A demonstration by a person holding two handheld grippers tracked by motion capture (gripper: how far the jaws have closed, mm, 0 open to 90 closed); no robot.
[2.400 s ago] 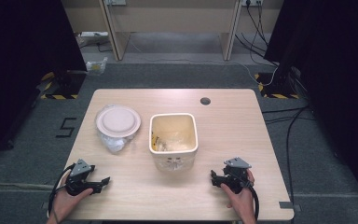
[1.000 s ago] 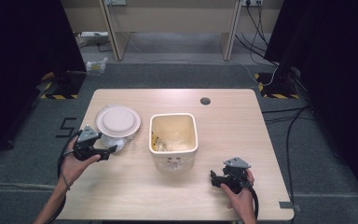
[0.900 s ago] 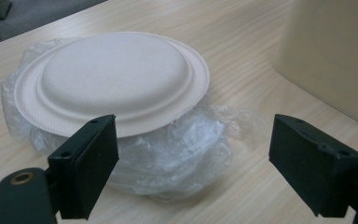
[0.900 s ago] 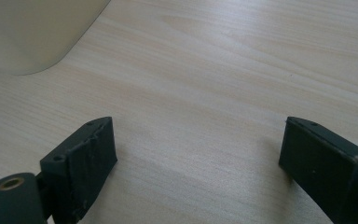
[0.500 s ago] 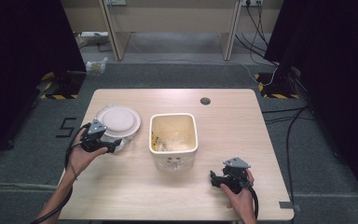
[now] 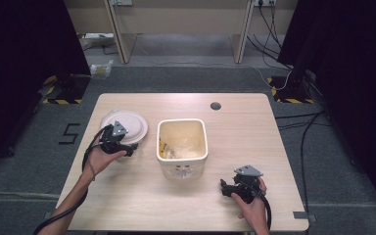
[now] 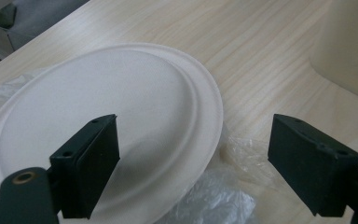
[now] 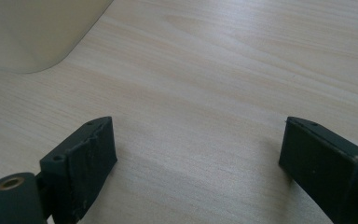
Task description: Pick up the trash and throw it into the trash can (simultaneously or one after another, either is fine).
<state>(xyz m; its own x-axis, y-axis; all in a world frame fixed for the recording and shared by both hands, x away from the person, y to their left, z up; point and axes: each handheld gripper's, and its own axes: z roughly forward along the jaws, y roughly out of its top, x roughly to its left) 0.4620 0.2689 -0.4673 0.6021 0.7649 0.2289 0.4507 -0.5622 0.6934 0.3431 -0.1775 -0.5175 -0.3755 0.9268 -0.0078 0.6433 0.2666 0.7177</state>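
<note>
A white paper plate (image 6: 129, 125) (image 7: 107, 116) lies on crumpled clear plastic (image 7: 214, 200) at the table's left. My left gripper (image 6: 127, 147) (image 7: 193, 168) hovers open at the plate's near rim; one jaw is over the plate and the other over bare table beside it. A cream square bin (image 6: 182, 147) (image 7: 349, 46) (image 8: 32, 28) stands in the middle with scraps inside. Near the front right, my right gripper (image 6: 225, 188) (image 8: 196, 172) rests open over bare wood, pointing left toward the bin.
The wooden table (image 6: 235, 137) has a small dark cable hole (image 6: 215, 105) at the back. Cables (image 6: 298, 147) run over the grey floor on the right. A desk frame (image 6: 176, 24) stands beyond the table.
My left gripper has travelled from the front left corner up to the plate's near rim. The right gripper has stayed put.
</note>
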